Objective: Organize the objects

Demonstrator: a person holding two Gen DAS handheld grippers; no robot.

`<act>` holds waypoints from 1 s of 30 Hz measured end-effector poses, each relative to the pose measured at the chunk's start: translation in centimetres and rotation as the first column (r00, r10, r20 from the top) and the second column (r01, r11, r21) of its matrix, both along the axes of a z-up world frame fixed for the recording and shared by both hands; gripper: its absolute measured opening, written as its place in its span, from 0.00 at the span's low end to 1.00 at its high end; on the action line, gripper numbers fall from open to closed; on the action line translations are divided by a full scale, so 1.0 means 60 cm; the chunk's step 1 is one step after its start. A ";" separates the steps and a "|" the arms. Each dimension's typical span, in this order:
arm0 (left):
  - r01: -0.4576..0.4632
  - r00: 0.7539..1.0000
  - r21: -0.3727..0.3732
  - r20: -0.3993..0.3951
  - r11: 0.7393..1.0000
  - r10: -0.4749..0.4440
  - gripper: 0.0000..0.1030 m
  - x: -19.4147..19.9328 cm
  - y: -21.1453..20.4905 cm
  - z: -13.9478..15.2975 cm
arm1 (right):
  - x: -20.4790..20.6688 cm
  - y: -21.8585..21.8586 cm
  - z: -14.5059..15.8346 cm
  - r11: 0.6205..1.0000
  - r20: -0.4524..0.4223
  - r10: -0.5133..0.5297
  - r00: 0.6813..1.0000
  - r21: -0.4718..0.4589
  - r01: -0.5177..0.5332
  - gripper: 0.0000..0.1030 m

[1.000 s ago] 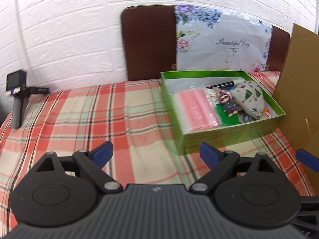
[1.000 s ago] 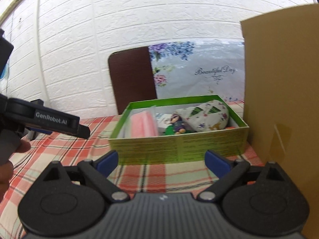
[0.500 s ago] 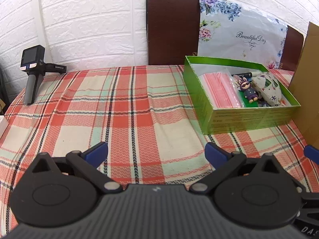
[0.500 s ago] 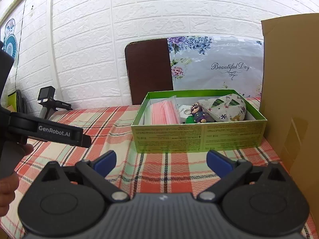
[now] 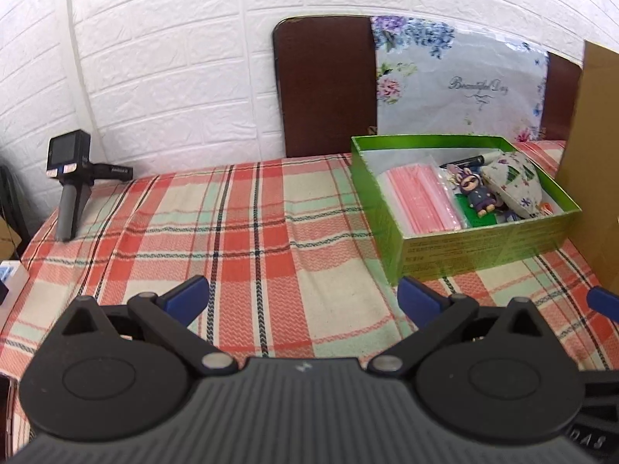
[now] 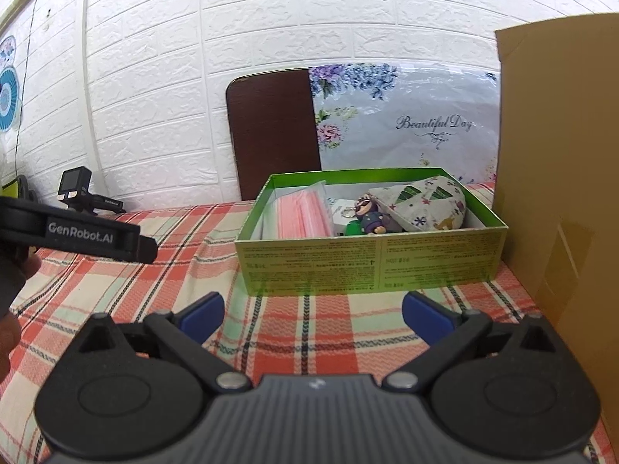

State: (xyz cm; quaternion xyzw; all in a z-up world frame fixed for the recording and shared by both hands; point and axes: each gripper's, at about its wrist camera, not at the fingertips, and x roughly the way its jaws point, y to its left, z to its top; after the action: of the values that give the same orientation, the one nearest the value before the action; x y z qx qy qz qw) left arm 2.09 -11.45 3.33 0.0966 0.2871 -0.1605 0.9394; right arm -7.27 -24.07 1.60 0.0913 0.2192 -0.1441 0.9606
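on the plaid cloth: a green box [image 5: 479,245] sits at about 2 o'clock in the left wrist view and at 12 o'clock in the right wrist view [image 6: 371,266], just beside a tall cardboard panel [image 6: 561,154].
box contents: a clear bag of pink strips [image 5: 421,201], a small purple figure [image 5: 477,197] and a white patterned pouch [image 5: 512,181] lie side by side; a dark pen [image 5: 470,161] lies at the far wall.
hidden: green and white things under the figure and pouch are mostly covered, and i cannot tell what they are.
cut off: the cardboard panel runs out of both views at 3 o'clock; a white thing at 9 o'clock in the left wrist view is clipped by the edge.
left gripper [image 5: 301,297]: released, blue pads spread wide over bare cloth, nothing between them; its jaws have just been opening.
right gripper [image 6: 313,311]: released, pads wide apart short of the box's near wall, nothing between them; its jaws have just been opening.
writing: "genrobot.ai" on the black bar at 9 o'clock in the right wrist view; "beautiful day" on the floral sheet [image 6: 406,116] over the brown board [image 6: 274,131].
unreadable: fine print on the box's near wall is too small to read.
far left: a small camera on a stand [image 5: 71,185] at 10 o'clock, standing on the cloth well apart from the box.
plaid cloth [image 5: 251,232]: red, green and cream checks.
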 end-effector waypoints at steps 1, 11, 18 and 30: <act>0.005 1.000 -0.005 -0.007 1.000 -0.005 1.00 -0.001 0.000 0.000 | -0.002 -0.001 0.000 1.000 0.004 -0.004 1.000 0.002 0.004 1.00; -0.017 1.000 -0.017 -0.019 1.000 0.016 1.00 -0.004 0.001 0.001 | -0.002 -0.007 -0.011 1.000 -0.006 -0.009 1.000 0.019 0.009 1.00; -0.024 1.000 0.016 0.019 1.000 0.024 1.00 -0.007 -0.004 0.005 | -0.003 -0.010 -0.005 1.000 0.004 -0.019 1.000 0.012 0.019 1.00; -0.032 0.999 0.017 0.016 0.999 0.032 1.00 -0.016 0.001 0.013 | -0.013 -0.004 0.003 1.000 0.027 -0.025 0.999 -0.004 0.025 1.00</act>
State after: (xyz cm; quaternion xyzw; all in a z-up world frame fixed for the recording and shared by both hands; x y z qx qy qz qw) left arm 1.14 -11.39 4.11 0.1013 0.2824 -0.1423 0.9433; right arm -8.03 -24.33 1.79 0.0941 0.2047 -0.1554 0.9618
